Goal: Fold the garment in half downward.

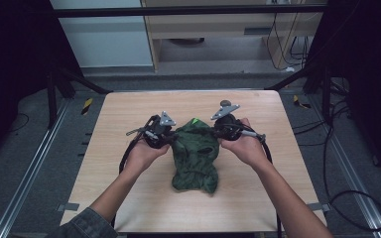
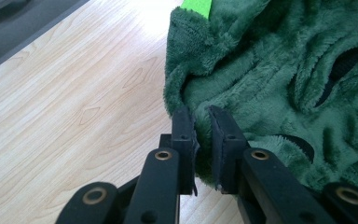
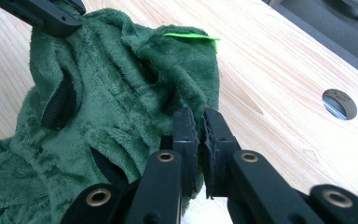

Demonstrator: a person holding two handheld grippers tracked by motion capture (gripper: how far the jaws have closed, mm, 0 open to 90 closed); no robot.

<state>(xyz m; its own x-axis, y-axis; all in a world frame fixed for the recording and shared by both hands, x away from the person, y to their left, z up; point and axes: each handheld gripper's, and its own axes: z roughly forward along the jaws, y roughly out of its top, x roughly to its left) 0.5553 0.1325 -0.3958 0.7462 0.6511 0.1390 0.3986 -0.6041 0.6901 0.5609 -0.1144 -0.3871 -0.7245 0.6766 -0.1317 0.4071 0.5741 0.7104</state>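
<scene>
A dark green fleece garment (image 1: 194, 158) with a bright green tag (image 1: 195, 121) lies crumpled in the middle of the wooden table (image 1: 124, 114). My left gripper (image 1: 171, 139) grips its upper left edge. In the left gripper view its jaws (image 2: 201, 140) are shut, with a fold of the fleece (image 2: 270, 88) pinched between them. My right gripper (image 1: 217, 133) sits at the upper right edge. In the right gripper view its jaws (image 3: 198, 128) are pressed together on the garment's (image 3: 121, 102) rim. The left gripper (image 3: 51, 16) shows there at the far corner.
A round hole (image 3: 339, 103) is cut in the table near its far edge, just beyond my right gripper. Bare wood surrounds the garment on all sides. Black frame legs and cables stand on the grey floor around the table.
</scene>
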